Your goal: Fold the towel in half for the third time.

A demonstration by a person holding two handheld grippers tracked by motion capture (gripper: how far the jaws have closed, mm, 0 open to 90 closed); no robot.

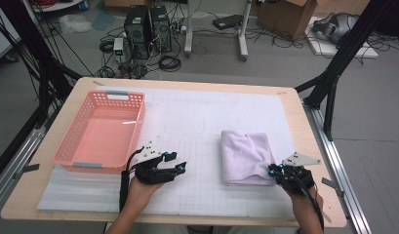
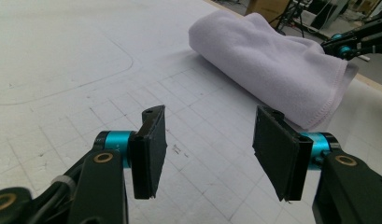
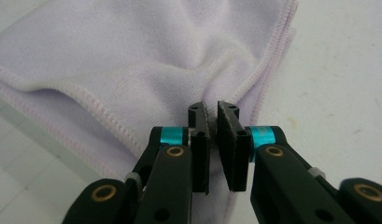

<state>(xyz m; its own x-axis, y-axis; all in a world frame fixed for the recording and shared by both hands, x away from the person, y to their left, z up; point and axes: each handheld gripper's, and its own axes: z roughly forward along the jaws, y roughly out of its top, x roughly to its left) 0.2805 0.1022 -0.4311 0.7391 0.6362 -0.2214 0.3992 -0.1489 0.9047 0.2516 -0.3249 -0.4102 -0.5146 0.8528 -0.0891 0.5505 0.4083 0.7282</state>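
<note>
A folded pale lilac towel (image 1: 246,156) lies on the white gridded mat (image 1: 202,195), right of centre. My right gripper (image 1: 272,170) is at the towel's near right corner. In the right gripper view its jaws (image 3: 213,112) are pinched together on a raised fold of the towel (image 3: 132,60). My left gripper (image 1: 177,162) rests low over the mat left of the towel, open, with only bare mat between its jaws (image 2: 207,140). The left gripper view shows the towel (image 2: 272,60) ahead and the right gripper (image 2: 352,42) at its far end.
An empty pink plastic basket (image 1: 65,141) stands on the left part of the wooden table (image 1: 309,126). A faint drawn outline (image 1: 183,126) marks the mat behind the towel. Computer towers, cables and boxes sit on the floor beyond the table.
</note>
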